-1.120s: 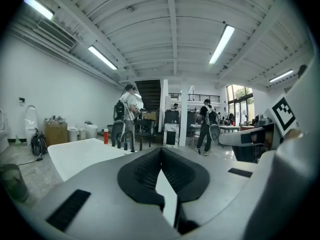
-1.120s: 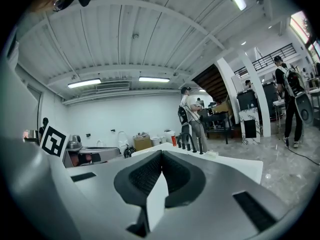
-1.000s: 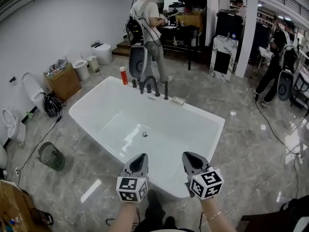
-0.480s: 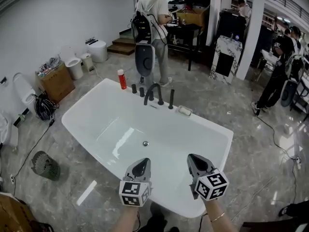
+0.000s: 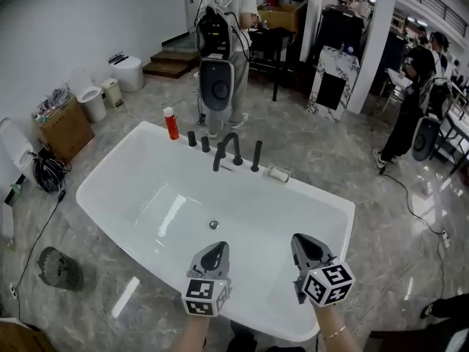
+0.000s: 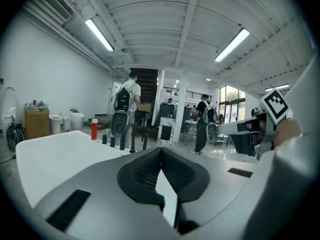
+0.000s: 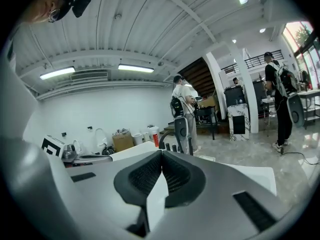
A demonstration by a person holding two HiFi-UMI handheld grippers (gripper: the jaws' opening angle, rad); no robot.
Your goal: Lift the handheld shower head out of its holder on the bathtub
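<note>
Hovering above the near rim of the white bathtub, the L gripper and R gripper are held side by side, both clenched w/ nothing between the jaws. The dark handheld shower head is seen upright in its holder on the far rim, just beside the faucet and well apart from both grippers.
</note>
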